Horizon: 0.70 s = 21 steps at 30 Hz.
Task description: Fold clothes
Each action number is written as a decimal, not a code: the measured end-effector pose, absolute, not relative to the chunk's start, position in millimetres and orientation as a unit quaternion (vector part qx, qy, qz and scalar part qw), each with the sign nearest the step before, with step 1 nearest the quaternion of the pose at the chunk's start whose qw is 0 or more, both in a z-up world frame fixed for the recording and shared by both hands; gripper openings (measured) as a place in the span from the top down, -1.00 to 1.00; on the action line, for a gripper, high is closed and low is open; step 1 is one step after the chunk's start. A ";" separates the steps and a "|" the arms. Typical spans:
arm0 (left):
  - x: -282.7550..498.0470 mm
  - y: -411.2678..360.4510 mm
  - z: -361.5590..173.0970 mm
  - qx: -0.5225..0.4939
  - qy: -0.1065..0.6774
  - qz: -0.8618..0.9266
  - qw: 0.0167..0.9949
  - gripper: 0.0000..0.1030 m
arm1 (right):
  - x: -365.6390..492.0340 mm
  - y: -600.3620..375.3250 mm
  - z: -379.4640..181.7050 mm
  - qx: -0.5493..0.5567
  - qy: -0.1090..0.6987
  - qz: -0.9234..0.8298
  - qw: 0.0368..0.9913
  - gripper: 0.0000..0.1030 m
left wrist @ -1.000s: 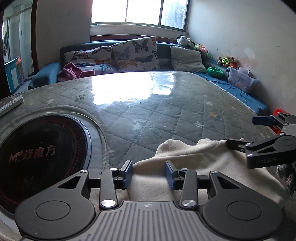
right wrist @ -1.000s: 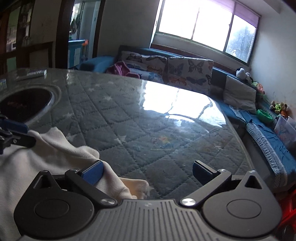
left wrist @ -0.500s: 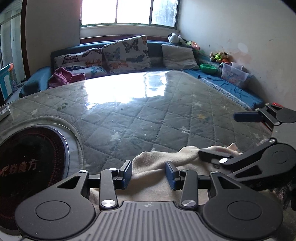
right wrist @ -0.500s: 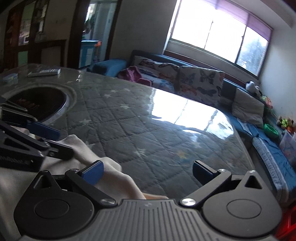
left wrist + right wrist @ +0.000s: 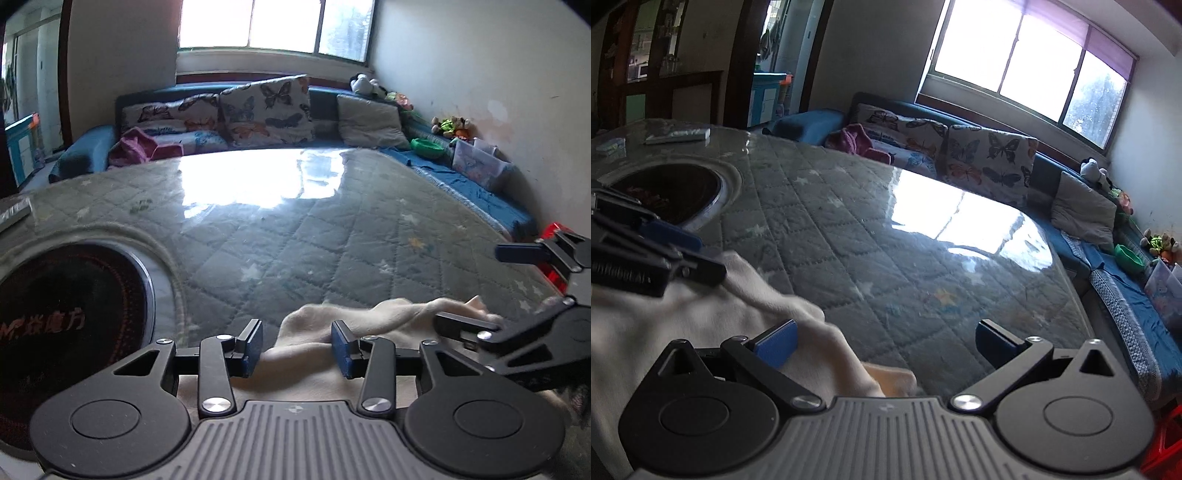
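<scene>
grippers: 2, left gripper (image 5: 297, 349), right gripper (image 5: 882, 341)
cream garment (image 5: 354, 325): 1
butterfly cushions (image 5: 267, 105): 2
grey cushion (image 5: 369, 118): 1
green bowl (image 5: 426, 147): 1

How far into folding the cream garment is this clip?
Early. Nothing looks folded: the cream garment lies bunched at the quilted table's near edge. In hand: both the left gripper and right gripper are open over it, gripping nothing. Spreading and every fold remain.

The near part of the cream garment (image 5: 310, 373) is hidden beneath the left gripper (image 5: 295, 345) body. In the right wrist view the garment (image 5: 701, 325) runs off the left edge, its folded edge motion-blurred. The dark disc's (image 5: 62, 321) printed lettering is cut off.
</scene>
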<state>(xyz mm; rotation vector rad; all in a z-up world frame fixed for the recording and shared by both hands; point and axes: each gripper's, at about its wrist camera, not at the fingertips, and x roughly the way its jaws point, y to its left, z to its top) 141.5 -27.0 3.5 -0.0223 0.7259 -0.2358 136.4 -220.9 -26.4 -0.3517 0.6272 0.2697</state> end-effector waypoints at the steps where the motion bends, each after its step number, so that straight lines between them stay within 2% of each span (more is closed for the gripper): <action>1: 142.5 -26.4 1.4 -0.011 0.357 -0.111 0.927 0.11 | 136.6 -222.6 -29.3 -0.171 0.310 0.129 0.926 -1.00; 16: 135.7 -14.6 5.4 -0.020 0.354 -0.088 0.931 0.11 | 104.8 -252.7 -28.9 -0.156 0.308 0.103 0.933 -1.00; 21: 111.4 -11.6 18.9 -0.019 0.336 -0.099 0.937 0.02 | 71.9 -262.4 -17.3 -0.161 0.283 0.096 0.941 -1.00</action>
